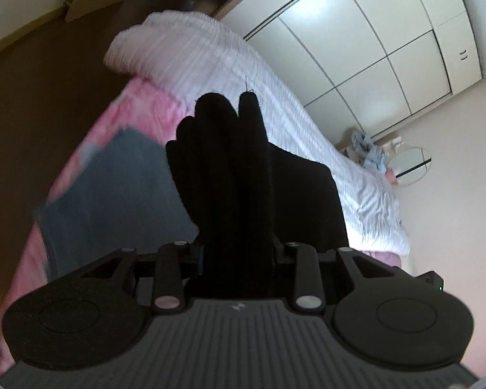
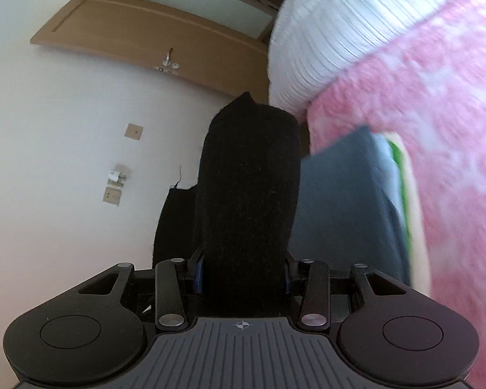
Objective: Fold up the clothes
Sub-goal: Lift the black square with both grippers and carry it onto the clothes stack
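Black garment lifted off the bed, bunched in both claws.

Left gripper pinching a thick wad of the dark knit; right gripper clamped on another thick fold of the same cloth, held above the pink blanket. Folding judged early: cloth raised and gathered, not yet laid flat or creased. Grey folded piece lying on the blanket, perhaps already finished, with a green-edged item beside it. No readable brand, label or writing anywhere; only a small crosshair mark on the right tool's body.
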Demonstrator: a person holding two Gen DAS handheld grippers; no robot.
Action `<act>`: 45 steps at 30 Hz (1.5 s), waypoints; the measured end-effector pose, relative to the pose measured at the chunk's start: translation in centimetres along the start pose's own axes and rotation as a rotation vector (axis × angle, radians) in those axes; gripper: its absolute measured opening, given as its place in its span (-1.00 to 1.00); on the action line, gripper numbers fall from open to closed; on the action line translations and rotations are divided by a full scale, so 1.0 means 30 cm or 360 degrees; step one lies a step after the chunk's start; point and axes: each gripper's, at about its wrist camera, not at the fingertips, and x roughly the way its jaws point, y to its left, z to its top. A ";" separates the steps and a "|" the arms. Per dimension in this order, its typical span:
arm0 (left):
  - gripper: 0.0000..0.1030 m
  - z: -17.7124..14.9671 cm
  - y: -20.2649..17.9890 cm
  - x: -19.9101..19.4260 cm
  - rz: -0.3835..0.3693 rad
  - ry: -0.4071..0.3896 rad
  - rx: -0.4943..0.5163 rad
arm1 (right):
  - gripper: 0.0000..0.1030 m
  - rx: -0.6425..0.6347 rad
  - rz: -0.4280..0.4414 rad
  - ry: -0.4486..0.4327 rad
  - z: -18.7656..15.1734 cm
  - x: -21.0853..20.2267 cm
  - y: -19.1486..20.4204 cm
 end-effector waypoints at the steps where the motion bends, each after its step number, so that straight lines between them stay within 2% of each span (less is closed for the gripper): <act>1: -0.46 0.032 0.015 0.015 -0.0005 -0.0010 0.0016 | -0.20 -0.0008 0.0002 -0.0017 0.011 0.040 0.008; 5: -0.46 0.119 0.095 0.067 -0.0046 -0.0016 0.0046 | -0.19 -0.0007 -0.0002 -0.0071 0.053 0.134 -0.001; 9: -0.45 0.146 0.168 0.146 -0.0064 0.0049 0.0062 | -0.19 0.0020 -0.0050 -0.0088 0.067 0.184 -0.052; 17: -0.44 0.067 0.274 0.211 -0.0035 0.0111 0.0067 | -0.18 0.0046 -0.0177 -0.0047 0.082 0.265 -0.155; 19: -0.42 0.051 0.296 0.238 0.0021 0.0124 0.0120 | -0.16 0.0024 -0.0212 -0.0036 0.080 0.278 -0.176; 23: -0.30 0.046 0.332 0.261 0.0094 0.0153 0.0132 | 0.01 -0.0074 -0.0433 -0.0003 0.067 0.309 -0.179; 27: -0.30 0.063 0.268 0.201 0.0263 0.0125 0.0235 | 0.04 -0.0249 -0.0619 -0.0029 0.054 0.291 -0.112; 28: -0.34 0.050 0.233 0.165 0.0320 0.0088 0.0281 | 0.04 -0.0350 -0.0673 -0.0051 0.046 0.271 -0.077; 30: -0.55 0.023 0.163 0.092 0.0432 0.0012 0.0372 | 0.04 -0.0579 -0.0764 -0.0105 0.024 0.226 -0.005; 32: -0.85 -0.003 0.094 0.020 0.0545 -0.0064 0.0463 | 0.03 -0.0829 -0.0807 -0.0071 -0.017 0.185 0.058; 33: -0.85 -0.026 0.064 -0.005 0.0571 -0.0082 0.0500 | 0.03 -0.0952 -0.0828 -0.0016 -0.049 0.171 0.085; 35: -0.90 -0.099 0.017 -0.024 0.0536 -0.0063 0.0553 | -0.06 -0.1099 -0.0872 0.0096 -0.106 0.162 0.112; 36: -0.91 -0.133 0.000 -0.023 0.0543 -0.0048 0.0587 | -0.25 -0.1140 -0.0866 0.0155 -0.138 0.163 0.115; 39: -0.97 -0.218 0.018 0.054 0.0722 0.0039 0.0706 | -0.62 -0.1163 -0.0878 0.0317 -0.218 0.208 0.101; 42: -1.00 -0.251 0.089 0.119 0.0809 0.0064 0.0715 | -0.63 -0.1232 -0.0950 0.0343 -0.272 0.264 0.093; 45: -1.00 -0.261 0.144 0.165 0.0889 0.0078 0.0717 | -0.63 -0.1280 -0.0949 0.0385 -0.299 0.322 0.089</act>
